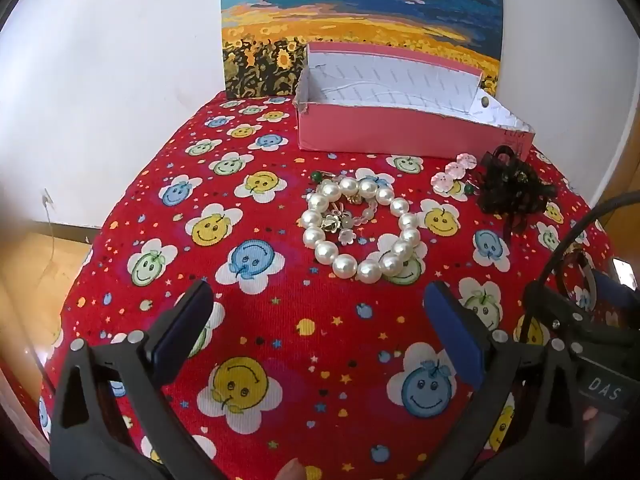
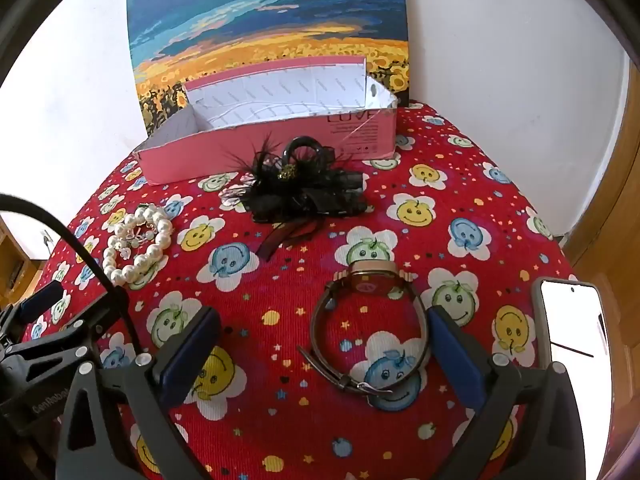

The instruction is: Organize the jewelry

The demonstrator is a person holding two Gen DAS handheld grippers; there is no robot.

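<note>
Item 1: pink box (image 1: pixel 400 130), open-topped, at the back of the red smiley-print cloth (image 1: pixel 256 360), its far wall against the sunflower painting (image 1: pixel 360 12). It looks empty, so you likely have it there as the destination, and nothing appears sorted yet.

Item 2: pearl bracelet (image 1: pixel 360 228), lying flat mid-cloth with small clear and gold flower pieces (image 1: pixel 340 224) inside its ring. Your left gripper (image 1: pixel 316 332) hovers just short of it, jaws spread wide, nothing between them, lined up for this piece.

Item 3: pink sequin discs (image 1: pixel 452 170) and 2 green beads, just in front of the box, beside the feather clip.

Item 4: black feather hair clip (image 2: pixel 304 192), close to the box's front wall; bulky, so an easy first lift.

Item 5: wristwatch (image 2: pixel 368 320), strap looped, face tilted toward the box. Your right gripper (image 2: pixel 324 344) stands wide apart around its near part, pads not pressing.

Item 6: phone (image 2: pixel 572 320), mounted at your right; not jewelry.
</note>
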